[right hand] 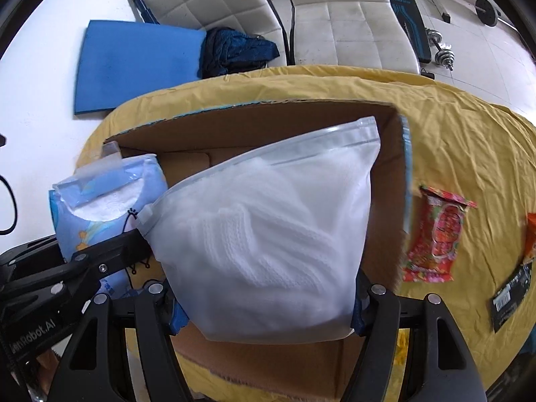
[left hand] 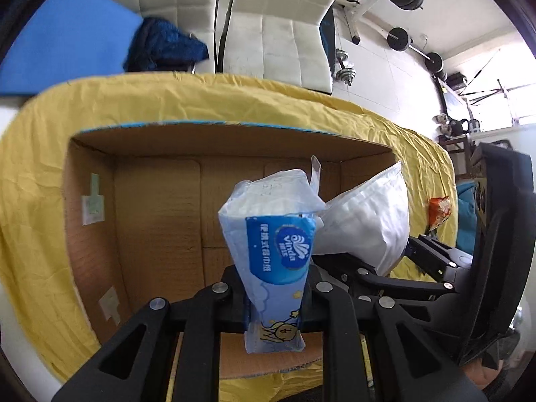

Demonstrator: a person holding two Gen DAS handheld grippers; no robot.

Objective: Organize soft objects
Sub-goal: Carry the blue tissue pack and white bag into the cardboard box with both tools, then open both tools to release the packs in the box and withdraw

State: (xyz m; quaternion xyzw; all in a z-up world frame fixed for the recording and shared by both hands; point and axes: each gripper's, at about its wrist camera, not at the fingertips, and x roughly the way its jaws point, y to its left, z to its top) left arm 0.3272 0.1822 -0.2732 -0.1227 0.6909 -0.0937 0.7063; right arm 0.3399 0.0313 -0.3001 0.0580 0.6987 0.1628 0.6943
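While both grippers hover over the open box (left hand: 160, 207), the left gripper (left hand: 274, 296) pinches a tissue pack (left hand: 273, 244) and the right gripper (right hand: 264, 298) grips a white pouch (right hand: 268, 234) — the placing step. Next, by judgement: lower each into the box, then release; red snack packets (right hand: 435, 234) lie right, on the yellow cloth (right hand: 452, 140).
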